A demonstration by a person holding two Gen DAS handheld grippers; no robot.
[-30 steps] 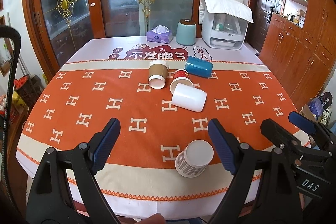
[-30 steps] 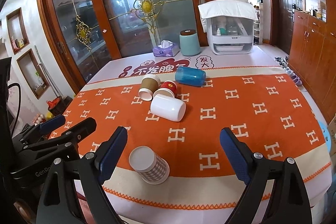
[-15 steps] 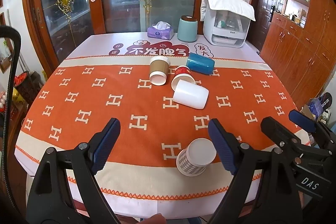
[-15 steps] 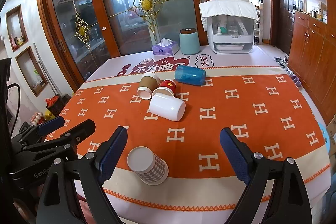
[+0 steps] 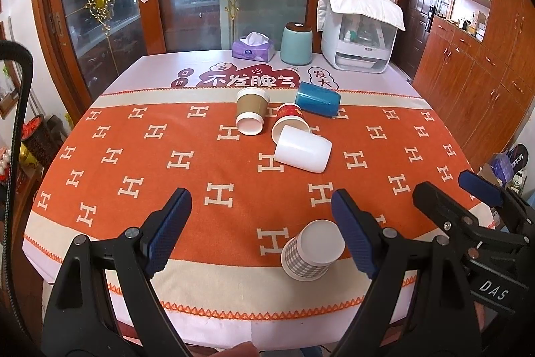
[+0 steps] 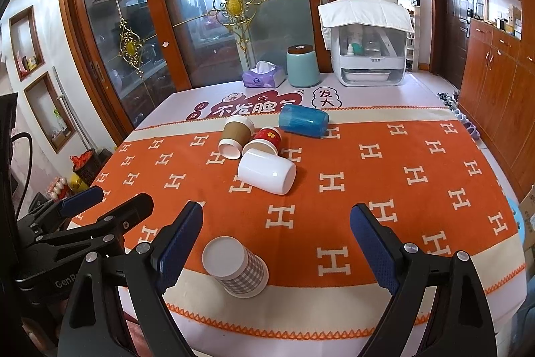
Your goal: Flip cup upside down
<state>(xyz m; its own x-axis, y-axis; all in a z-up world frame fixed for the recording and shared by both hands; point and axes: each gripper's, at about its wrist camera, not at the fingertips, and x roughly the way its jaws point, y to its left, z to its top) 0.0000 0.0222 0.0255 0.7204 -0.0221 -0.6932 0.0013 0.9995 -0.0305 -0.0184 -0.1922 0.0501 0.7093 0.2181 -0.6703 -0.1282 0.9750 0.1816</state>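
Note:
A checked paper cup (image 5: 311, 251) stands upside down near the table's front edge; it also shows in the right wrist view (image 6: 235, 266). Farther back lie a white cup (image 5: 302, 153), a red cup (image 5: 289, 121), a brown cup (image 5: 251, 112) and a blue cup (image 5: 317, 102), all on their sides. My left gripper (image 5: 260, 223) is open and empty, above the front of the table, its right finger (image 5: 352, 235) close beside the checked cup. My right gripper (image 6: 272, 236) is open and empty, to the right of the left one.
An orange patterned cloth (image 5: 133, 156) covers the table. At the back stand a tissue box (image 5: 253, 47), a teal canister (image 5: 296, 43) and a white appliance (image 5: 359, 30). Glass doors are behind, wooden cabinets (image 5: 485, 72) to the right.
Both grippers have drawn back and risen slightly, so the table looks a little farther away. The cups have not moved.

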